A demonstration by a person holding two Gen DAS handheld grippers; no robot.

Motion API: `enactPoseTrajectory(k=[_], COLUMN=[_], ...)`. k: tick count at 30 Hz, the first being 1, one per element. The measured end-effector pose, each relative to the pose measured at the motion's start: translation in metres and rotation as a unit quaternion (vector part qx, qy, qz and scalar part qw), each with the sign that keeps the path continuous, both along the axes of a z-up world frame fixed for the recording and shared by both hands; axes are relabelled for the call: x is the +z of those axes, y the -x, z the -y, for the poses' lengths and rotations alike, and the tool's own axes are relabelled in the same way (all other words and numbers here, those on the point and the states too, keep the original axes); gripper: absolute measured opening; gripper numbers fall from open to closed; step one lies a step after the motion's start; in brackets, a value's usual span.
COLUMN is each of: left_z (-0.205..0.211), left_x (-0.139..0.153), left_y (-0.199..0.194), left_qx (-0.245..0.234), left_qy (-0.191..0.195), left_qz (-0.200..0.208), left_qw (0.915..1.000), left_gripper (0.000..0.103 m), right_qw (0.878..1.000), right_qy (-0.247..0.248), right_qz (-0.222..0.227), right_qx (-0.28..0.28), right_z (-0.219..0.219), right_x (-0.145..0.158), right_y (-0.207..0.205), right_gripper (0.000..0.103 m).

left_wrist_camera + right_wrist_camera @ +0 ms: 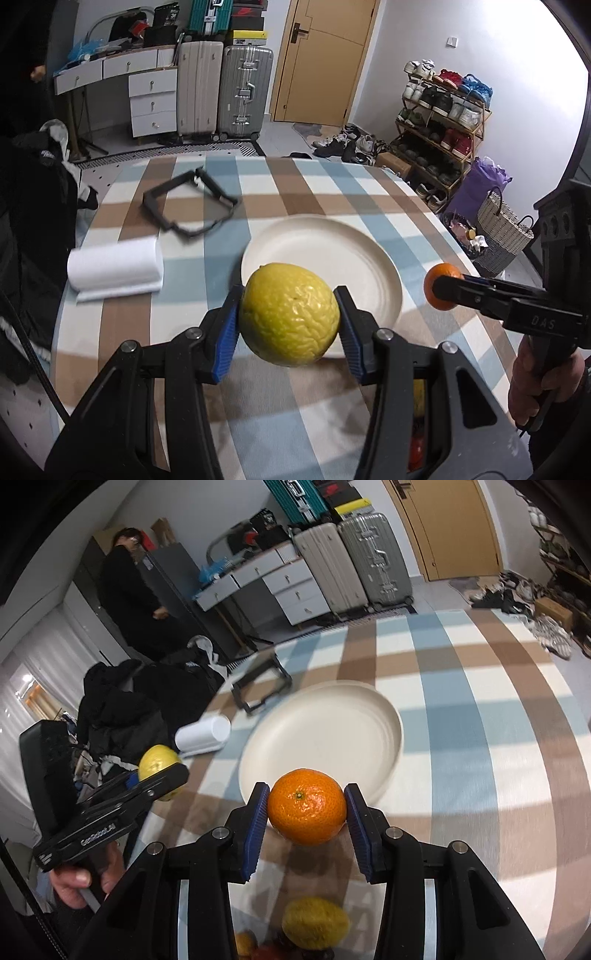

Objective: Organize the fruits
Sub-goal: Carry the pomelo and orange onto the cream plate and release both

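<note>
**A:** What is each hand carrying?

**B:** The left claw point(290, 319) is clenched on a yellow citrus fruit point(289, 314) with wrinkled skin, likely a lemon, pinched at its widest part between blue ribbed pads point(225, 334). The right claw point(306, 810) grips a mandarin point(307, 806) the same way, stem end facing the camera. Both fruits are held in the air, off the checked cloth of the surface point(325, 184).

**A:** Where are they headed?

**B:** Probably to the cream plate point(332, 236), which lies bare just beyond both fruits. The claws come at it from opposite sides, so I'd judge each has room to set down without bumping the other.

**A:** Anything else nearby?

**B:** A white paper roll point(116, 266) lies on its side left of the plate, and a black square frame point(190, 203) sits farther back. More fruit, blurred, shows beneath the right claw, including a second yellow one point(316, 923). I'd guess that is the pile being sorted.
</note>
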State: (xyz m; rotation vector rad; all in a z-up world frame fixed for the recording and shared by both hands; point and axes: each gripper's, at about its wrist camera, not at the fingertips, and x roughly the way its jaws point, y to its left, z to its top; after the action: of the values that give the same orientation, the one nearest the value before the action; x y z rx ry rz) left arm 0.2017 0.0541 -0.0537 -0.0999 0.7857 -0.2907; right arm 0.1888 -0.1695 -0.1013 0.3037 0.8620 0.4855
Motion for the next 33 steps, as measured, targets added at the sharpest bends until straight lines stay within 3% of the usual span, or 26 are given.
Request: enactPoseTrajectory(k=[5, 17, 27, 33], left_z=[0.011, 0.042, 0.051, 0.052], left_x=[-0.002, -0.021, -0.08, -0.098], left_y=[-0.035, -0.105, -0.155, -0.168], left_qx=[-0.023, -0.053, -0.058, -0.06], left_qy=[0.004, 0.019, 0.023, 0.025], left_qz=[-0.015, -0.041, -0.09, -0.103], left_qw=[0.9996, 0.9976, 0.994, 0.9925], left_gripper=[0.045, 0.045, 0.045, 0.045], right_qw=[1.0, 0.999, 0.999, 0.999], right_qy=[-0.004, -0.04, -0.041, -0.021], right_qz=[0.015, 0.013, -0.031, -0.04], right_qx=[0.017, 0.02, 0.004, -0.001], right_z=[-0.009, -0.019, -0.02, -0.024], right_x=[0.013, 0.007, -0.047, -0.064], right_y=[-0.026, -0.09, -0.138, -0.147], right_gripper=[0.042, 0.042, 0.042, 0.042])
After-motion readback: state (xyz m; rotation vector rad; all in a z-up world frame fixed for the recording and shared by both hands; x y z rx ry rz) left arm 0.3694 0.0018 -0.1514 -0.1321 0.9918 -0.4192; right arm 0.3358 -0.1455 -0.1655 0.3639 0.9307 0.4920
